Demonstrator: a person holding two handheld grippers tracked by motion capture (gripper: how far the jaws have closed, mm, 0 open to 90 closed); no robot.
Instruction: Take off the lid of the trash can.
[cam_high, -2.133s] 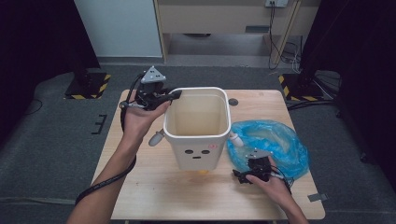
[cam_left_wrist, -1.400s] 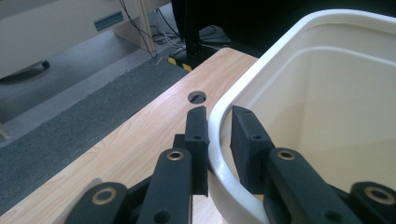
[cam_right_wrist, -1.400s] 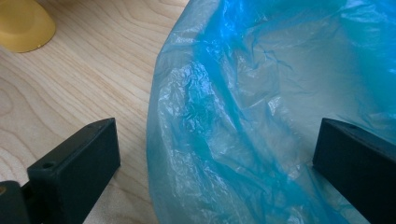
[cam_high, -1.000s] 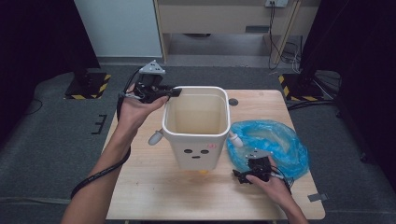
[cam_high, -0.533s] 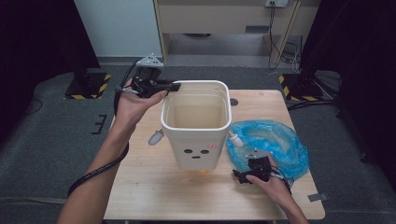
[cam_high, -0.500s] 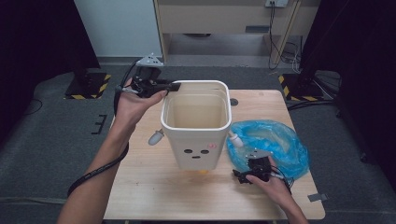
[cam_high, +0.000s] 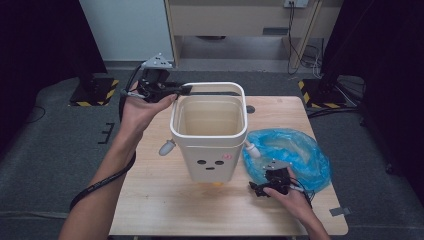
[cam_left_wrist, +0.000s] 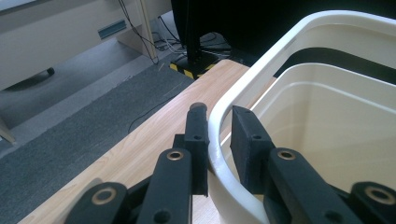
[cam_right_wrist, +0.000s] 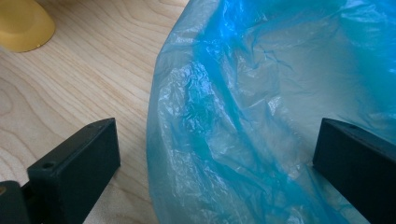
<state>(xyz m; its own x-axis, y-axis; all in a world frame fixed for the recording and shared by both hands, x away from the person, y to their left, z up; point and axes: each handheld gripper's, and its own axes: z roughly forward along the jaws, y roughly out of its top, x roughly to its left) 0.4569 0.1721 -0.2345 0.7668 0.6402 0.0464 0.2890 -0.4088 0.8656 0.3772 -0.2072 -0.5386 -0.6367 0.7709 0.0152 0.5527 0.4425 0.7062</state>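
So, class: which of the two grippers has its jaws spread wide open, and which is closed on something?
The right gripper, at the blue plastic bag, has its jaws wide apart. The left gripper is clamped on the cream bin rim.

My counter (cam_high: 150, 200) is pale wood with a fine visible grain and a smooth matt finish. The bin (cam_high: 210, 150) looks like cream plastic, smooth and slightly glossy along its rounded rim (cam_left_wrist: 219, 154), duller inside. My left gripper (cam_left_wrist: 219, 140) has matt black plastic jaws with small metal-ringed screw holes in the arms. The bag (cam_right_wrist: 261, 116) is thin translucent blue plastic film, crinkled and shiny where light catches the folds. My right gripper (cam_right_wrist: 210, 158) shows the same matt black blocks. The floor (cam_high: 50, 150) is dull grey carpet, rough-looking.
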